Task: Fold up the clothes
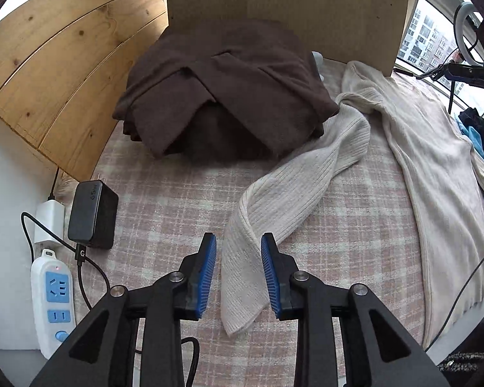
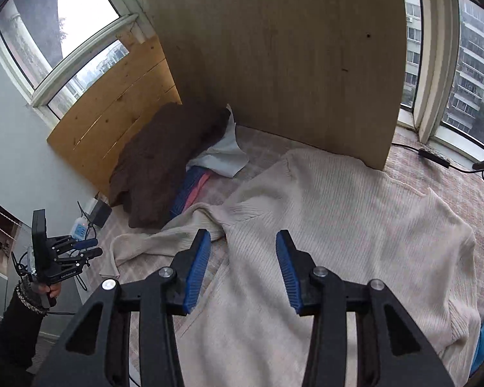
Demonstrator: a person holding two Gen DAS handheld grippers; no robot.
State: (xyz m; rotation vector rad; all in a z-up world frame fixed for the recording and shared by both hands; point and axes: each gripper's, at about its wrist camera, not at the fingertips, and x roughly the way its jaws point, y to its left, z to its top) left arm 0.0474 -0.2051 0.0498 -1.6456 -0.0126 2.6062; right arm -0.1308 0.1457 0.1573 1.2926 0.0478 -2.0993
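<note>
While the cream sweater (image 2: 338, 219) lies spread, its sleeve (image 1: 274, 213) lower centre, both jaws gape empty: best pinch the cuff squarely.

Left claw (image 1: 238, 272): black angular link arms, round silver pivot screws, ribbed blue finger pads (image 1: 208, 277). Right claw (image 2: 242, 271): same build. Person's hand (image 2: 50, 290), at eight o'clock: black sleeve (image 2: 19, 325), beaded wristbands (image 2: 29, 296).
</note>
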